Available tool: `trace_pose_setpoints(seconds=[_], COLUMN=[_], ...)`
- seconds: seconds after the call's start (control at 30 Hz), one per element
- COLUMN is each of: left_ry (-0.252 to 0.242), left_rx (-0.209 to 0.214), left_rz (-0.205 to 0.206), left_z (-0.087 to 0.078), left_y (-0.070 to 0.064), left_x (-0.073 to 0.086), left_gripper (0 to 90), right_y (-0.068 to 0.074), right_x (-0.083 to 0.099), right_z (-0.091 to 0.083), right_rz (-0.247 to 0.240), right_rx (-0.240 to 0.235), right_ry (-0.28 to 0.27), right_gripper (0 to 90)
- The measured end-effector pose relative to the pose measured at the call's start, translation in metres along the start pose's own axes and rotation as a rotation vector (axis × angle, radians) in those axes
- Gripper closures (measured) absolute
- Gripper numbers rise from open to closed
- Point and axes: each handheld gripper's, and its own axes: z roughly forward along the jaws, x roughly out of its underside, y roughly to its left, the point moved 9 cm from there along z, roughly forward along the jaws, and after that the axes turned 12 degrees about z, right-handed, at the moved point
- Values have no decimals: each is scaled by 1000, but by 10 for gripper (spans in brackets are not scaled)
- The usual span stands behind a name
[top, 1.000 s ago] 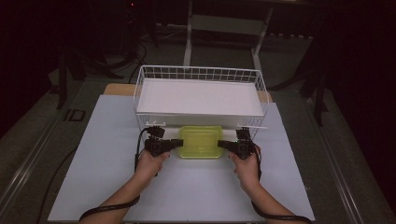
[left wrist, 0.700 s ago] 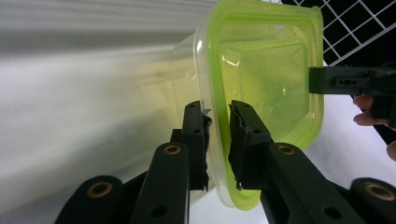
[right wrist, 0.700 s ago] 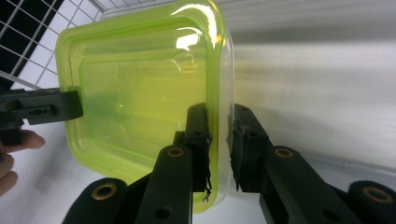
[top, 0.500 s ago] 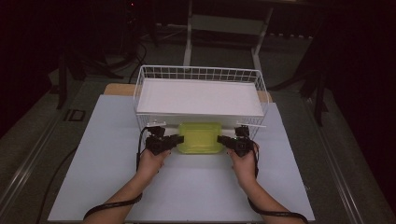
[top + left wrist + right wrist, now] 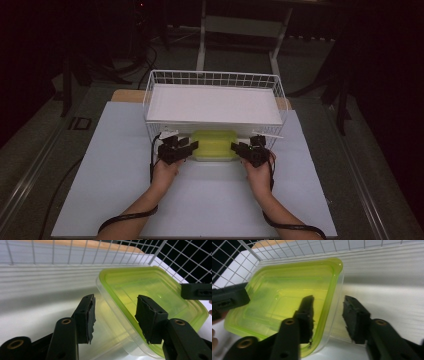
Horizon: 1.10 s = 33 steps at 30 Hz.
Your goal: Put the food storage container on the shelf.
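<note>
Container point(image 5: 215, 145) with green lid sits centre frame in the high view, on the white surface point(image 5: 110, 165), tucked under the near edge of the white wire basket point(image 5: 215, 100). Left gripper point(image 5: 186, 148) is at the container's left end, right gripper point(image 5: 239, 148) at its right end, one on each short side. In the left gripper view the left gripper point(image 5: 115, 312) is partly open, jaws straddling the lid's edge and clear side wall, one jaw over the lid at lower right, the other outside at lower left; gaps visible, not clamped. In the right gripper view the right gripper point(image 5: 328, 315) is likewise partly open, left jaw over the green lid, right jaw outside the wall, rim between them. Basket wires fill the top of both gripper views.
</note>
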Motion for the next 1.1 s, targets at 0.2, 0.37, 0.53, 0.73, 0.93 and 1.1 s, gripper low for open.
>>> trace_pose_setpoints(seconds=[0.2, 0.37, 0.53, 0.73, 0.93, 1.1], left_ry=[-25, -15, -30, -28, -3, 18], left_rx=[12, 20, 17, 81, 142, 113], left_rz=[0, 51, 96, 130, 162, 174], left_z=[-14, -33, -56, -82, -97, -110], left_y=[-3, -10, -17, -31, -39, -43], left_x=[-8, -10, -12, -6, 5, 15], left_gripper=[457, 446, 444, 266, 57, 9], right_y=[2, 19, 39, 52, 58, 61], right_x=[0, 5, 14, 29, 45, 60], right_z=[-9, -24, -38, -46, -47, -45], right_rz=[-52, -120, -186, -180, -211, -209], right_rx=[11, -18, -54, -99, -107, -105], right_ry=[-27, -46, -43, -5, 45, 95], right_gripper=[514, 524, 518, 582, 707, 898])
